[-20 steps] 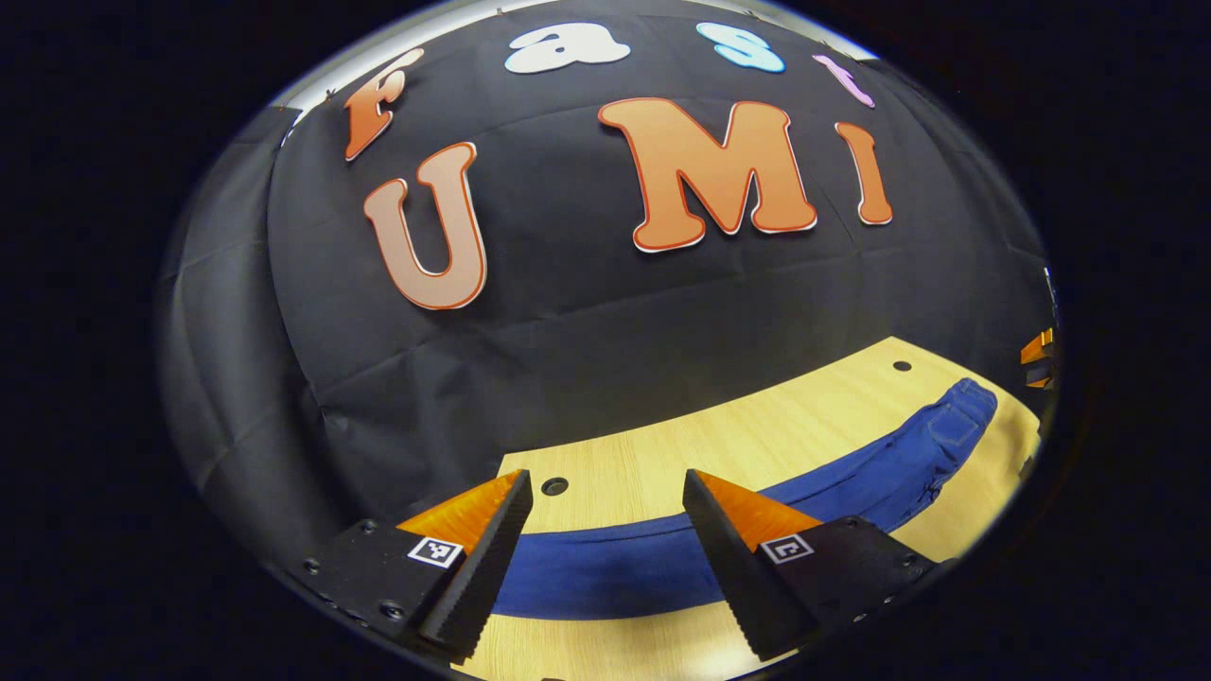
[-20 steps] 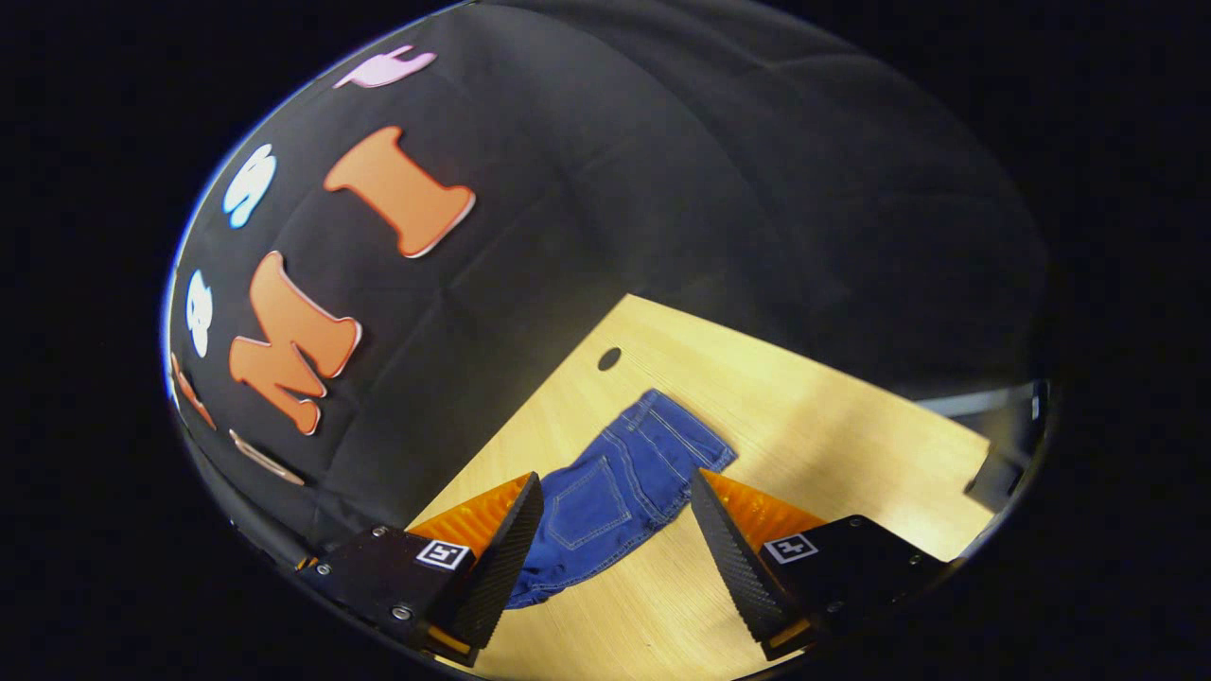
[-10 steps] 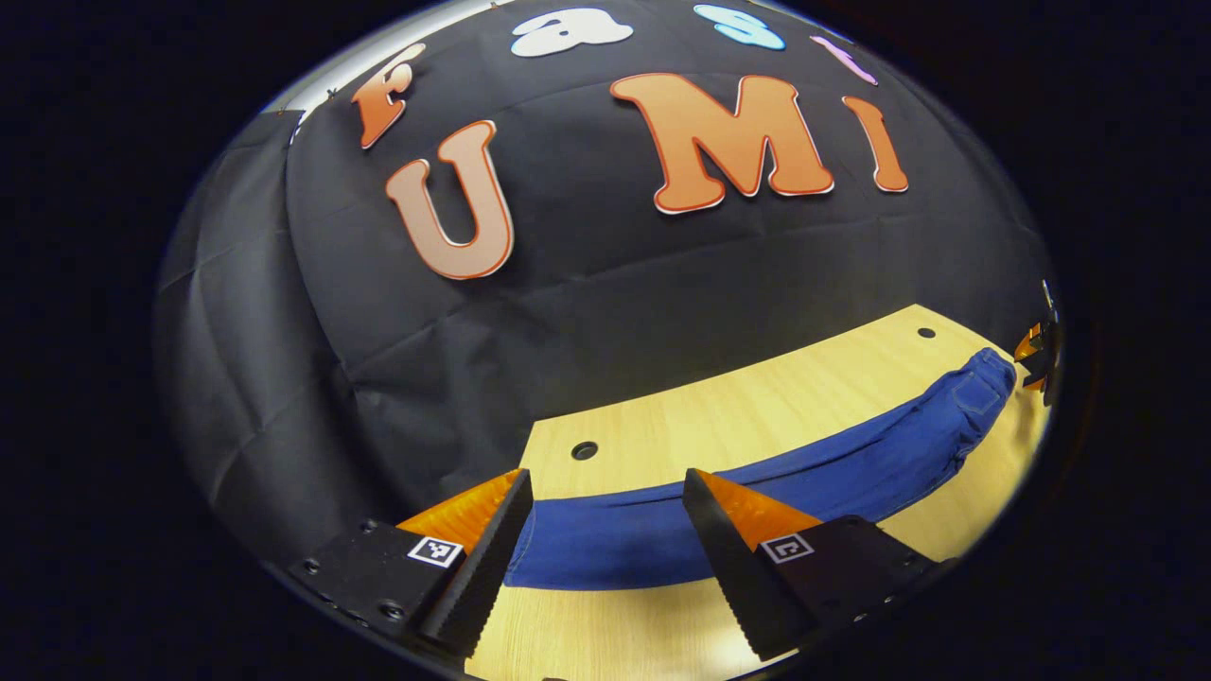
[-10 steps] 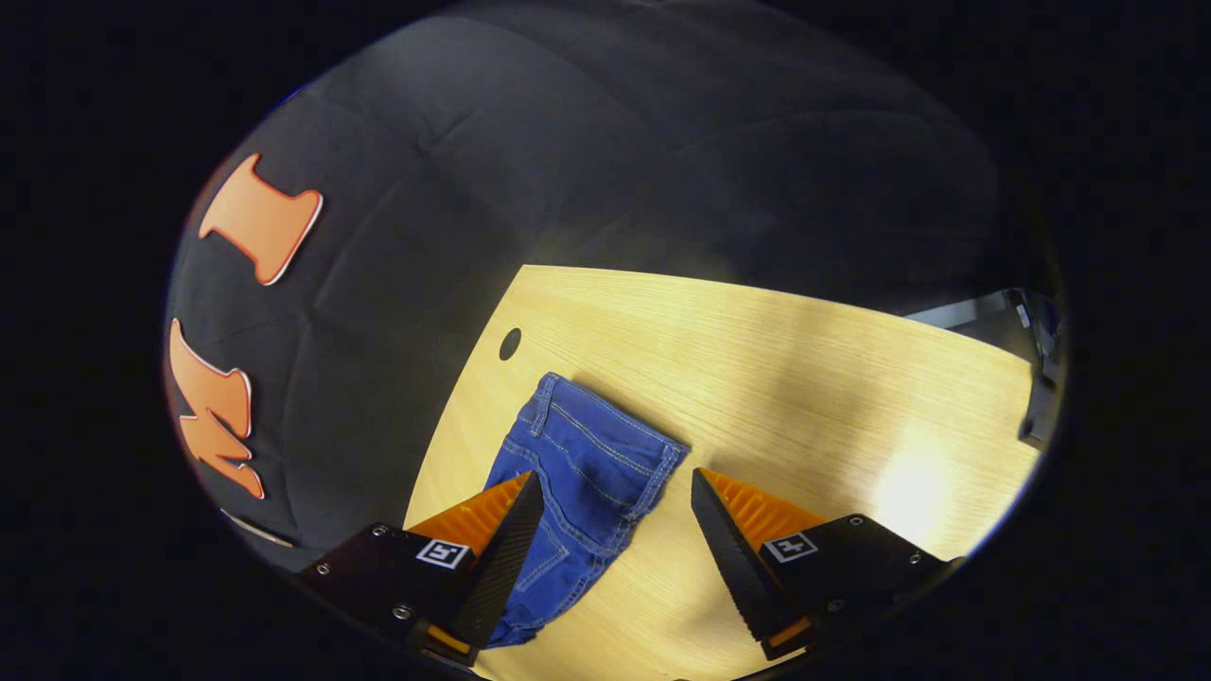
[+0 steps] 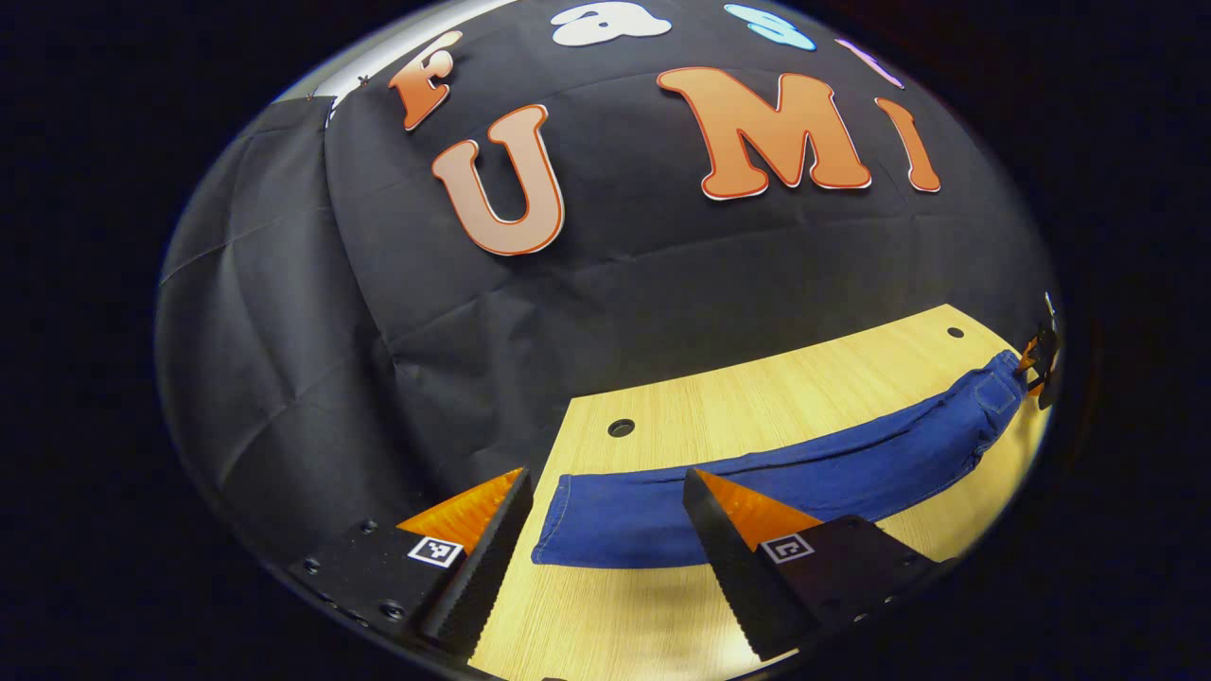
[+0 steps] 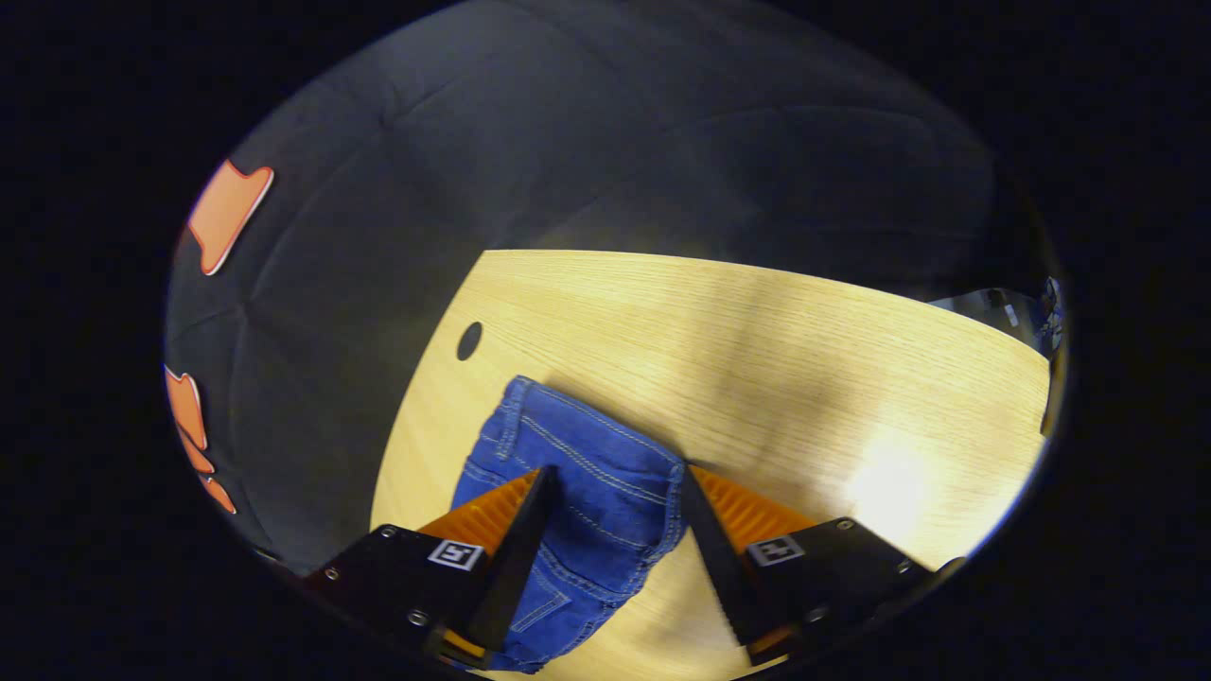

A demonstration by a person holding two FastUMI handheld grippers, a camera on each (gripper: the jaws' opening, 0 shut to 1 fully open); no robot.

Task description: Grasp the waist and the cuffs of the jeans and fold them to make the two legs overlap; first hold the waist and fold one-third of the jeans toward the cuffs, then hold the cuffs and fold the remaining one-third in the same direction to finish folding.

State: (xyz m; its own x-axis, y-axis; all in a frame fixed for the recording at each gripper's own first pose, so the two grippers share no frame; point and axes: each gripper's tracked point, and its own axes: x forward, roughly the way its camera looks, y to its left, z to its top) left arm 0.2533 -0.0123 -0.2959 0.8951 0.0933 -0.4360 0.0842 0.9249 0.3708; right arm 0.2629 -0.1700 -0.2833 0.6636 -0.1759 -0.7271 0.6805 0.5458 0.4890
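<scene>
Wooden table [image 5: 757, 416] carries jeans [image 5: 757, 487] along its back edge; left gripper [image 5: 605, 530] wide over cuffs, right gripper [image 6: 615, 530] wide around waist.

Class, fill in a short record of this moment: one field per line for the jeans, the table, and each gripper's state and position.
jeans: blue, laid flat in one long strip, not folded in thirds
cuff end: by the left gripper
waist end: by the right gripper
table: light wood, with round holes
left gripper: open, over the cuffs, holding nothing
right gripper: open, fingers either side of the waist, grip not closed
</scene>
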